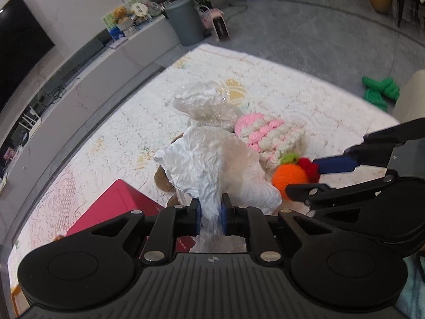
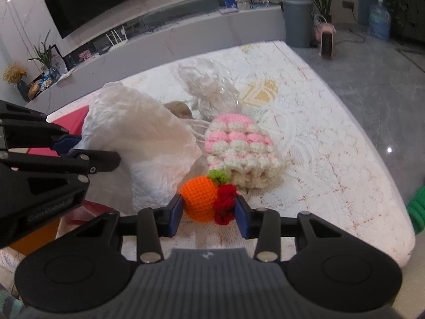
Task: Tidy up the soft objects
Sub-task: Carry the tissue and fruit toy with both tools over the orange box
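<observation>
My left gripper (image 1: 210,214) is shut on the edge of a white plastic bag (image 1: 212,164), held up over the table; the bag also shows in the right wrist view (image 2: 140,138). My right gripper (image 2: 209,212) is closed around an orange crochet fruit (image 2: 199,198) with a red crochet bit (image 2: 224,206) and green top; it also shows in the left wrist view (image 1: 290,175). A pink and white crochet piece (image 2: 239,146) lies just behind it. A clear cellophane-wrapped item (image 2: 209,87) lies further back. A brown plush (image 2: 179,109) is partly hidden behind the bag.
The table has a white lace cloth (image 2: 318,138). A red box (image 1: 111,207) lies at the left near the bag. A green object (image 1: 379,93) lies on the floor to the right. A TV unit and grey bin (image 2: 297,21) stand beyond the table.
</observation>
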A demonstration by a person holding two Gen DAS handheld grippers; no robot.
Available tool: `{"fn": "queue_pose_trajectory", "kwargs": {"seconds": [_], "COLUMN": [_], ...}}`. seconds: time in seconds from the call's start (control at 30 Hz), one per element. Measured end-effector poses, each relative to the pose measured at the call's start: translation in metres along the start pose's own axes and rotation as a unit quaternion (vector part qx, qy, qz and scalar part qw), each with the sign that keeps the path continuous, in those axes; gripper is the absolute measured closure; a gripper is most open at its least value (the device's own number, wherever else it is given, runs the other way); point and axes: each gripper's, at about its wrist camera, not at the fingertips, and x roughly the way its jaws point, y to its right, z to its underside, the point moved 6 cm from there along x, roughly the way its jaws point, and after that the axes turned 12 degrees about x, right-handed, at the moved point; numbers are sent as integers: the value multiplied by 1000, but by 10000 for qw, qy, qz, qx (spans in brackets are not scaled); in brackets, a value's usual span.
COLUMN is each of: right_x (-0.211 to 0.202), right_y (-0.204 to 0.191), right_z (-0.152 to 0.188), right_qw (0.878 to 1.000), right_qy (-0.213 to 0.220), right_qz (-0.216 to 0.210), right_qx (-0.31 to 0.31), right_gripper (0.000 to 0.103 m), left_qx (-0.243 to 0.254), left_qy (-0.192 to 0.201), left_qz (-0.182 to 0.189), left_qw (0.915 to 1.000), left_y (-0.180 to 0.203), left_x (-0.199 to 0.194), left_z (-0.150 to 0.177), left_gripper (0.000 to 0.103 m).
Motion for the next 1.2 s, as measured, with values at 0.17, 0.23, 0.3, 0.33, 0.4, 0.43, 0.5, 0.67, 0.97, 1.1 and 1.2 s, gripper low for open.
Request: {"fn": "queue_pose_trajectory", "kwargs": {"seconds": [0.17,0.23,0.3,0.33,0.4,0.43,0.5,0.67,0.97,1.1,1.2], "right_x": [-19,-25,-26,-27,-28,-26,-22,-14,-13,-4,1], "right_y": [-5,-7,-7,-7,-5,-4,0,8,13,23,19], "right_z": [9,12,15,16,18,19,22,23,27,30,34], "right_qw": [9999,9999,9999,9999,9998,9995,9987,9964,9929,9853,9825], "right_qy": [-88,-42,-103,-120,-197,-304,-499,-806,-935,-1227,-1336], "right_qz": [-126,-79,-68,-60,-40,-32,41,63,727,1161,1292], "right_qx": [20,-71,-98,-86,-66,-62,-16,234,129,276,111], "right_gripper": [98,100,103,103,98,97,94,72,43,43,50], "left_qx": [-232,-396,-499,-596,-836,-977,-1237,-1830,-2147,-2194,-2236], "left_qy": [320,407,445,443,392,371,304,134,25,103,93], "left_qz": [-84,-106,-66,-22,76,130,215,410,523,589,583], "left_qw": [9992,9983,9977,9972,9957,9944,9916,9822,9753,9738,9729], "left_y": [3,3,4,6,8,11,15,22,28,29,30], "left_x": [-26,-36,-44,-47,-49,-48,-47,-39,-28,-30,-28], "left_z": [8,13,19,23,34,41,57,94,113,112,113], "left_gripper": [88,88,87,87,87,87,87,87,87,87,87]}}
